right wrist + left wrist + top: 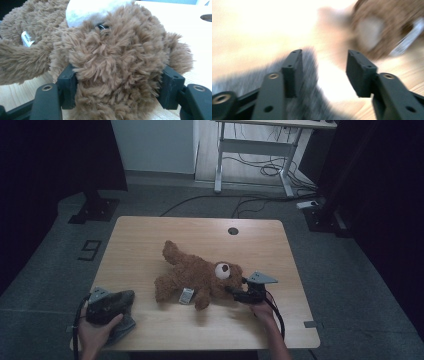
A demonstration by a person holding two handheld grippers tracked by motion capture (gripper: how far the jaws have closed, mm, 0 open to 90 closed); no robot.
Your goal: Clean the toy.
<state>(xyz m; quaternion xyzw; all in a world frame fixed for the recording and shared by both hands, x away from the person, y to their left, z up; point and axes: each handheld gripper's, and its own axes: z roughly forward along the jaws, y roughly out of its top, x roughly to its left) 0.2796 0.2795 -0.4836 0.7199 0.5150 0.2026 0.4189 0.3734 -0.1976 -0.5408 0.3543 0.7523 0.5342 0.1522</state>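
We see the brown teddy bear [200, 279] lying across the middle of the table [150, 240], somewhat nearer the front edge, its head with a pale muzzle [222, 269] toward the right edge and one limb stretching toward the far left corner. A small white tag [186, 295] lies against its body on the side facing the front edge. In the right gripper view the bear's fluffy head [117, 60] sits between the two black jaws, which stand wide on either side of the fur and touch it; we take the right gripper [240, 289] as grasping the head, though how firmly it presses we cannot tell. The person's right hand [262, 310] holds that gripper near the front edge, right of centre. At the front left corner we see the left gripper [117, 299] in the left hand [95, 330], well apart from the bear. Its jaws stand released with bare table between them, over a grey cloth [309, 100] that is blurred in the left gripper view.
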